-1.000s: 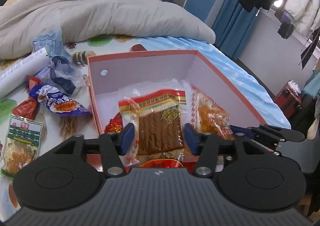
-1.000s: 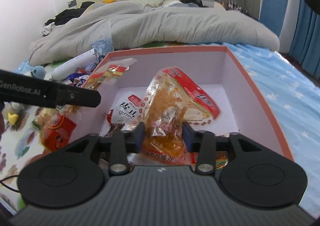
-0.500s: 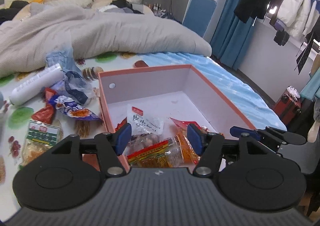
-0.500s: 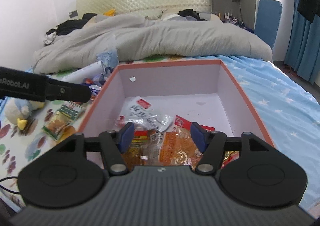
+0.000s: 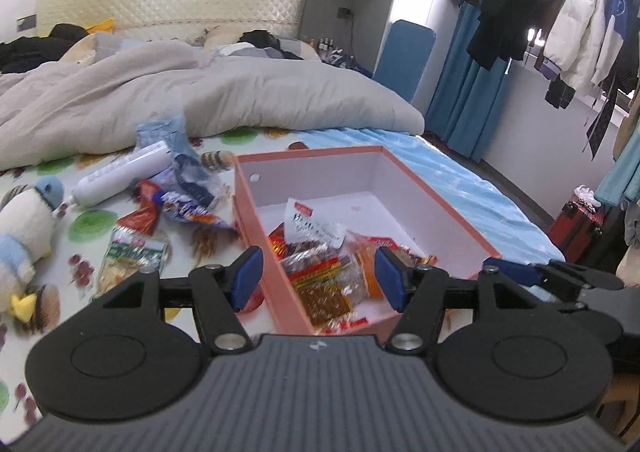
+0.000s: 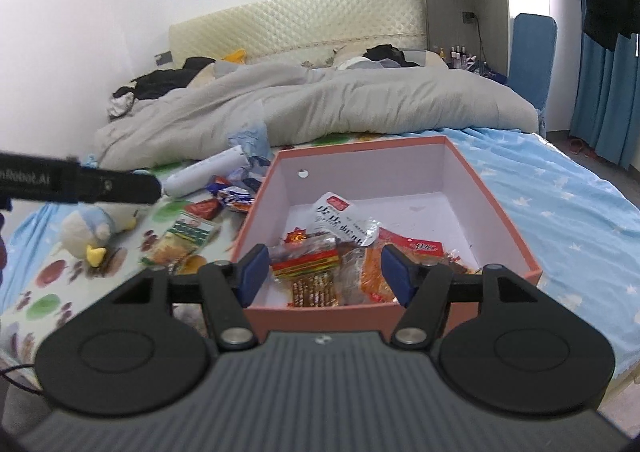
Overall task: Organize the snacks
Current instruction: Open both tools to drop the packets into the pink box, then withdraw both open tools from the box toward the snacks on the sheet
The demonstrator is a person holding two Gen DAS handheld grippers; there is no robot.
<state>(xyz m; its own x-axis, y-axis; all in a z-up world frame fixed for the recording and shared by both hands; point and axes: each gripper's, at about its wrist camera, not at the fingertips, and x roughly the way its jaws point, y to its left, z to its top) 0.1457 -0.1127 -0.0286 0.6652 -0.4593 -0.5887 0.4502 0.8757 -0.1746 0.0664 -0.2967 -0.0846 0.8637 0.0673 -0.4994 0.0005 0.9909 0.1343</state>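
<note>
grey duvet (image 5: 208, 108) bunched on bed | penguin plush (image 5: 24, 228) lying on patterned sheet | coats (image 5: 560, 12) hanging above red suitcase (image 5: 576, 224)

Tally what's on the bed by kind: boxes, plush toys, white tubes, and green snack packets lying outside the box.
pink box: 1
plush penguin: 1
white tube: 1
green snack packet: 1
Total: 4

The box (image 6: 504, 208) stands on the bed (image 6: 560, 188). Snack packets (image 6: 344, 252) lie in its near end; more snacks (image 6: 184, 240) lie left of it, beside a plush toy (image 6: 96, 228).
</note>
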